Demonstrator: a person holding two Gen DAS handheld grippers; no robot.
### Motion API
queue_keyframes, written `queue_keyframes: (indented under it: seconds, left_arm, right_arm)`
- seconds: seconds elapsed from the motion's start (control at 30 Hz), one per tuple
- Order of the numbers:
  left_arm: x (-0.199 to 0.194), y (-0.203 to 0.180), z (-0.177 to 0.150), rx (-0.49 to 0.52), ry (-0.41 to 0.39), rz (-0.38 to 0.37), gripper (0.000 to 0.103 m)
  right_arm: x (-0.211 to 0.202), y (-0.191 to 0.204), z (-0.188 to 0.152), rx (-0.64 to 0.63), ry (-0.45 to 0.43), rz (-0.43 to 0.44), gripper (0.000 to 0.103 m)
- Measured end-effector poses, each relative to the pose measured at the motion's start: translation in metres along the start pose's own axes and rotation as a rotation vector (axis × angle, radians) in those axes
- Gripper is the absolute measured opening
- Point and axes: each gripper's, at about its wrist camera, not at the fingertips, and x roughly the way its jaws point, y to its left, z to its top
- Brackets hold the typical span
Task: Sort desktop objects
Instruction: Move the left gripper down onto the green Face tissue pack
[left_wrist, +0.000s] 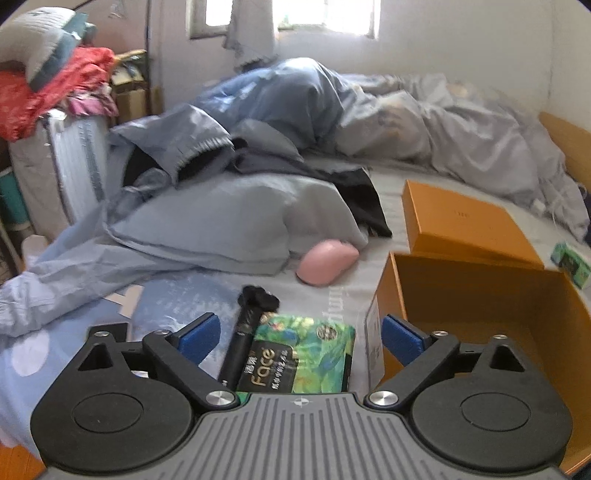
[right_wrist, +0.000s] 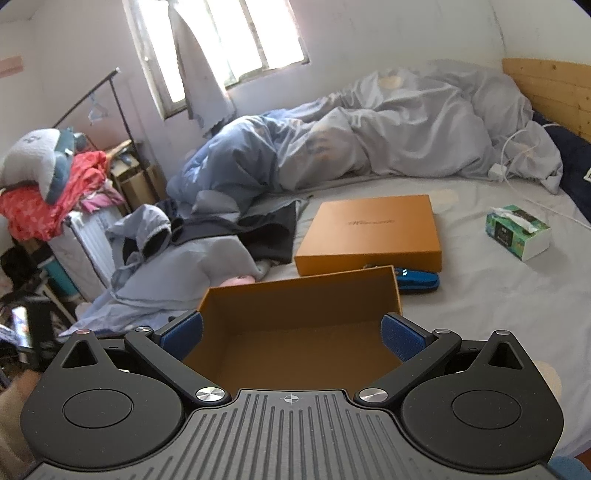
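My left gripper (left_wrist: 301, 338) is open and empty, just above a green "Face" tissue pack (left_wrist: 306, 356) and a black stick-like object (left_wrist: 245, 328) on the bed. A pink mouse (left_wrist: 327, 266) lies beyond them. An open orange box (left_wrist: 480, 317) stands at the right; it also shows in the right wrist view (right_wrist: 295, 314). My right gripper (right_wrist: 291, 336) is open and empty, held over that box. The orange lid (right_wrist: 369, 234) lies behind the box. A blue object (right_wrist: 417, 280) lies beside the box. A green tissue box (right_wrist: 519, 232) sits at the right.
A rumpled grey duvet (right_wrist: 406, 129) and blue clothes (left_wrist: 221, 221) cover the far and left parts of the bed. A wooden headboard (right_wrist: 554, 92) is at the right. A white suitcase (left_wrist: 66, 166) piled with red clothes stands left of the bed.
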Motion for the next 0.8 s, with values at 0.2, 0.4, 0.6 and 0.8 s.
queue_keyframes:
  seconds: [0.2, 0.4, 0.6, 0.8]
  left_arm:
    - [0.022, 0.009, -0.015, 0.013, 0.06, -0.035, 0.095]
    - [0.03, 0.014, -0.008, -0.014, 0.063, -0.092, 0.095]
    - [0.048, 0.006, -0.011, 0.085, 0.103, -0.091, 0.093]
    - [0.063, 0.013, -0.026, 0.037, 0.152, -0.084, 0.094]
  right_arm:
    - [0.002, 0.002, -0.001, 0.011, 0.023, -0.003, 0.103]
    - [0.007, 0.002, -0.002, 0.029, 0.052, -0.005, 0.103]
    - [0.019, -0.001, -0.004, 0.035, 0.064, 0.005, 0.103]
    - [0.025, 0.008, -0.005, 0.032, 0.073, 0.012, 0.103]
